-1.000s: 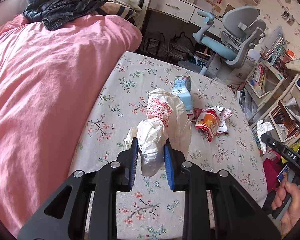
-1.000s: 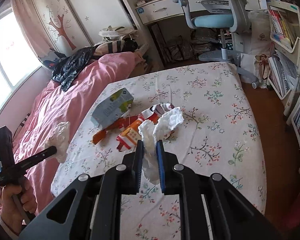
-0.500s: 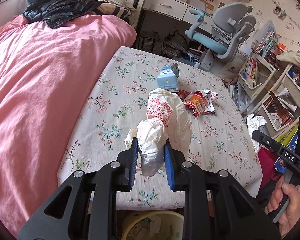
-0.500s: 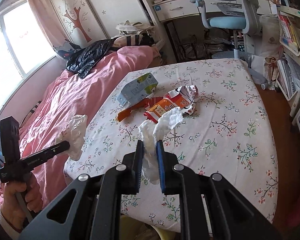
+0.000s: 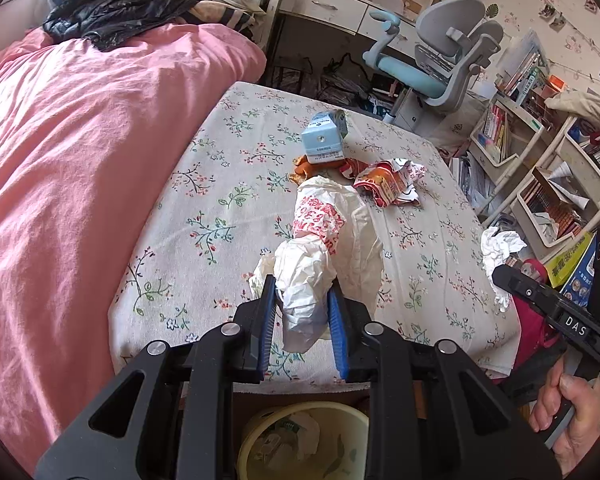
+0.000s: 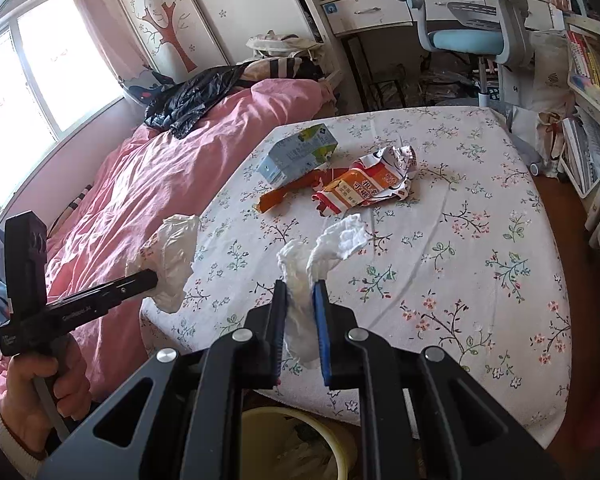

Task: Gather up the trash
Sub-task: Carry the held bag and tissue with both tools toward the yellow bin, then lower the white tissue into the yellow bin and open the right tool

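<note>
Left wrist view: left gripper (image 5: pixel 302 322) clamped on crumpled plastic bag (image 5: pixel 320 256), right gripper (image 6: pixel 300 320) pinching tissue (image 6: pixel 320 256), both above bin (image 5: pixel 300 440). Light, soft, compressible; best pinched at bunched middle. Bin newly visible versus earlier frame; carton (image 5: pixel 324 140) and wrapper (image 5: pixel 388 184) beyond bin, on bed.

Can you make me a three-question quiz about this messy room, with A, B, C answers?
1. Where is the yellow bin?
A. on the bed
B. on the floor below the grippers
C. on the chair

2. What colour is the milk carton?
A. light blue
B. black
C. purple

3. What is the right gripper doing?
A. hanging open
B. squeezing a white tissue
C. squeezing the carton

Answers: 1 B, the bin's rim shows under the bed's edge. 2 A, its sides are pale blue. 3 B, the tissue is pinched between its fingers.
</note>
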Motion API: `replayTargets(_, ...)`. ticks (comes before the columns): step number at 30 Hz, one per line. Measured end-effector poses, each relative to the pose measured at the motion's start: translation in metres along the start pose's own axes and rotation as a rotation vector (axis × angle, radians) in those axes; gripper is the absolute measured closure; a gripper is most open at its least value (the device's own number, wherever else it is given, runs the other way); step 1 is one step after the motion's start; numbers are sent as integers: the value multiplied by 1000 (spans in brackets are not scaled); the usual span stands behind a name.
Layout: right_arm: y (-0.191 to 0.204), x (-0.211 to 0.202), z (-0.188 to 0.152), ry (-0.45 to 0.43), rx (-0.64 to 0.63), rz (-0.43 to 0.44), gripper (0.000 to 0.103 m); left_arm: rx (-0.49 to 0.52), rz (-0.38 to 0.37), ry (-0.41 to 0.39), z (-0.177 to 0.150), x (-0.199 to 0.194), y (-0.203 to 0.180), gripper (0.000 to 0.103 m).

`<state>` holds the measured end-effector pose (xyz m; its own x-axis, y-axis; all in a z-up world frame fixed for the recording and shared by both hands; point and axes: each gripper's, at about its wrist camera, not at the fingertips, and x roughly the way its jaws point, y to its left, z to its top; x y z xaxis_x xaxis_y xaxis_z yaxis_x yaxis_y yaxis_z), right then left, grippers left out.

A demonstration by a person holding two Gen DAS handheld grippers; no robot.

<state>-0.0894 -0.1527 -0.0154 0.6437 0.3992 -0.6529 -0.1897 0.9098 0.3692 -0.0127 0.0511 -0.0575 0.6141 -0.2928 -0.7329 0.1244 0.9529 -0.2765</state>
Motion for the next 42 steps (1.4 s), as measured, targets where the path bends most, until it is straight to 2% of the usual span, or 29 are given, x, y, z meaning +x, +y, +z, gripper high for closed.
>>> replayTargets(26, 55, 8, -55, 107, -87, 90, 85, 57, 3, 20, -21, -7, -10, 80)
replayTargets(42, 78, 14, -102, 203, -99, 129, 85, 79, 5, 50, -51, -14, -12, 80)
